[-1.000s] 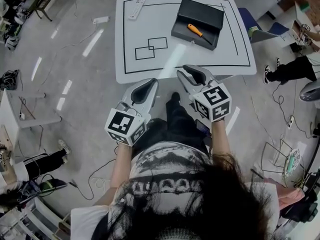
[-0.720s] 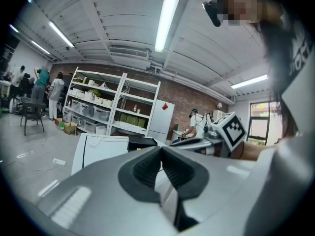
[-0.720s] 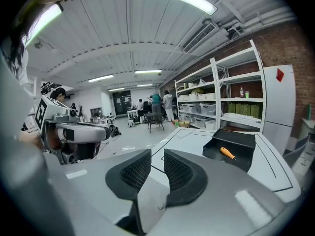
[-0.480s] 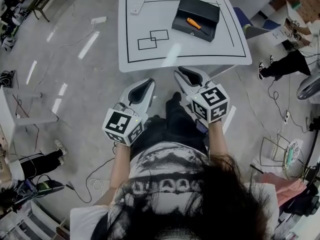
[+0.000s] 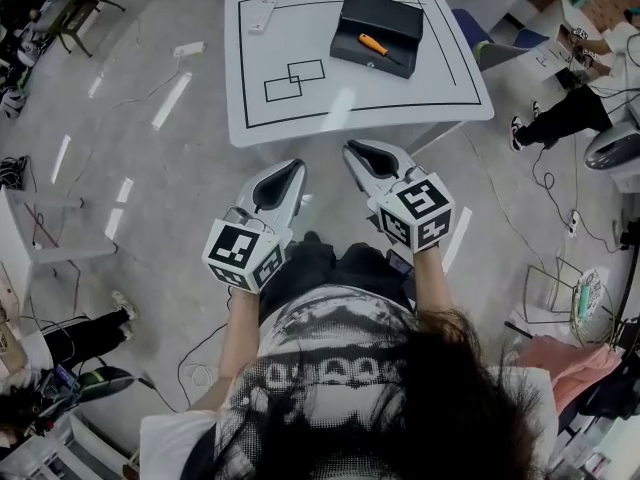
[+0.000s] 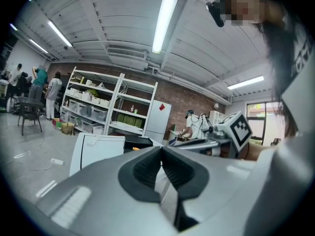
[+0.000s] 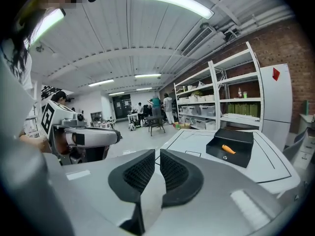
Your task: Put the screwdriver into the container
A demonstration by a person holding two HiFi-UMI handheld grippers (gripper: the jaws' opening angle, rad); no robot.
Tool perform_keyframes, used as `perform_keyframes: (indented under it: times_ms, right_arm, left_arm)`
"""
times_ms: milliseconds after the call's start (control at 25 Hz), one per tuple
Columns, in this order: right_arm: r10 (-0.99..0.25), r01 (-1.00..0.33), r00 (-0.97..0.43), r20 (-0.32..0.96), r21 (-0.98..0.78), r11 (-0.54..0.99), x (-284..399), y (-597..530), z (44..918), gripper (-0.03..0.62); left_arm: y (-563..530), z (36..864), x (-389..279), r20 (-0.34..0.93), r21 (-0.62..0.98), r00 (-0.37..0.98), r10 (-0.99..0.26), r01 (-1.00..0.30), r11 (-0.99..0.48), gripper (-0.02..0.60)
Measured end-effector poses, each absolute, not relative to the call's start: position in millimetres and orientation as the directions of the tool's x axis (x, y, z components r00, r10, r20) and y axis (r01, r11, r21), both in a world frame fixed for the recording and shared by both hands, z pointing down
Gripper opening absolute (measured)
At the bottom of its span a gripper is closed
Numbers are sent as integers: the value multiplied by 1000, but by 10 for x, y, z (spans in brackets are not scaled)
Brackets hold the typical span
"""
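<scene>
The screwdriver [image 5: 373,45] is seen lying inside the black container [image 5: 400,16], orange handle to the left and dark shaft to the right. The container is set on the far right part of the white table [image 5: 330,108]. The tool is therefore judged to be where the task wants it, and no further handling appears to be called for.

Both claws are held low and close to the body, well apart from the table's near edge, with bare floor [image 5: 180,168] between. This is read as a rest pose, since no reach is needed once the tool is stowed. 2 overlapping outlined squares [image 5: 295,80] are marked on the table's left half. A small white object [image 5: 262,13], possibly a remote, lies near the far left corner.

The left claw [image 5: 292,167] is clenched. In the left gripper view its 2 ribbed pads [image 6: 146,170] are met at the tips and nothing is caught between them.

The right claw [image 5: 358,151] is not quite closed. A narrow slit is left between its jaws, which are closing. Nothing is held or touched by them, and only the distant table and container are seen beyond.
</scene>
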State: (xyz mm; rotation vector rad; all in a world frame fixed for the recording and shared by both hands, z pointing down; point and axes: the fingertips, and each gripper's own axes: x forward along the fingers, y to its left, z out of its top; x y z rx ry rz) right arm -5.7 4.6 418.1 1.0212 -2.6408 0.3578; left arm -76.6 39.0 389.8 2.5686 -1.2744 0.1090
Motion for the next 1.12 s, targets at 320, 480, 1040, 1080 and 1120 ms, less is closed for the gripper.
perform_keyframes:
  times_ms: [320,480,1040,1080,1120]
  right_arm:
    - [-600,-669,-720,347,-121,733,218,204,4105,-2]
    - [-587,-653,-733,342,-116,748,375,327,4070,-2]
    - [-553,-610,-768,323,-109,785,781,648,4018,-2]
    - [-552,-609,-769,321,-110,785,793,652,4020,-2]
    - [-552,-609,-770,319,-111,785,803,655,4024,-2]
  left_arm:
    - [401,3788,-392,178,198,627,-758,-777,-597,0]
    - [469,3758,-172,179,191,628,-758,-778,-599,0]
    - [739,3692,328,193,160,610,-769,-792,-589,0]
    - [744,3698,344,194,159,610,-768,-792,-589,0]
    - [750,3709,360,196,159,610,-767,-792,-589,0]
